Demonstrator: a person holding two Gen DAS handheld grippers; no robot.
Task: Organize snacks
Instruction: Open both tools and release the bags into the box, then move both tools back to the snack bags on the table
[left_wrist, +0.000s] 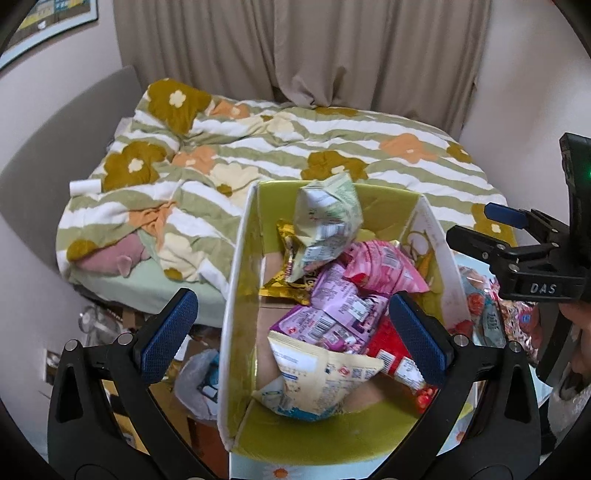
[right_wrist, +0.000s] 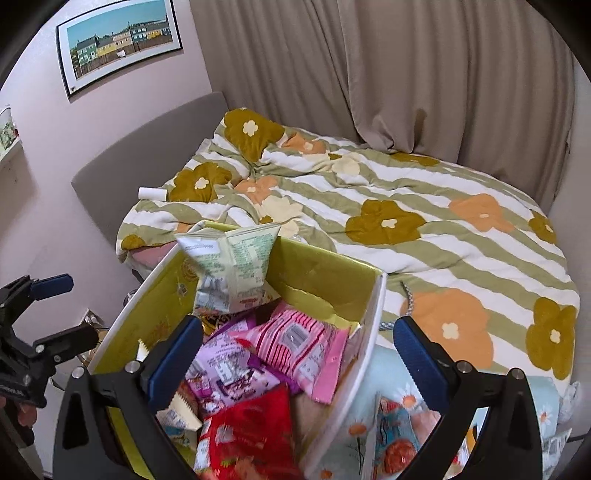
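A cardboard box (left_wrist: 232, 295) with white walls and a yellow-green lining holds several snack packets. A pale green packet (left_wrist: 327, 221) stands at its far end, with a pink one (left_wrist: 384, 269), a purple one (left_wrist: 332, 317), a red one (left_wrist: 400, 363) and a cream one (left_wrist: 317, 376) nearer. My left gripper (left_wrist: 293, 338) hovers open over the box's near end, its pads touching nothing. My right gripper (right_wrist: 299, 354) is open too, straddling the box's right wall (right_wrist: 365, 343) above the pink packet (right_wrist: 299, 343) and red packet (right_wrist: 251, 435). The right gripper (left_wrist: 480, 227) also shows at the box's right side.
More snack packets (right_wrist: 399, 432) lie outside the box on a daisy-print surface to its right. Behind is a bed with a striped floral quilt (right_wrist: 406, 236), a white tube (right_wrist: 151, 192) on it, and beige curtains. A plastic bag (left_wrist: 201, 380) and clutter lie on the floor left of the box.
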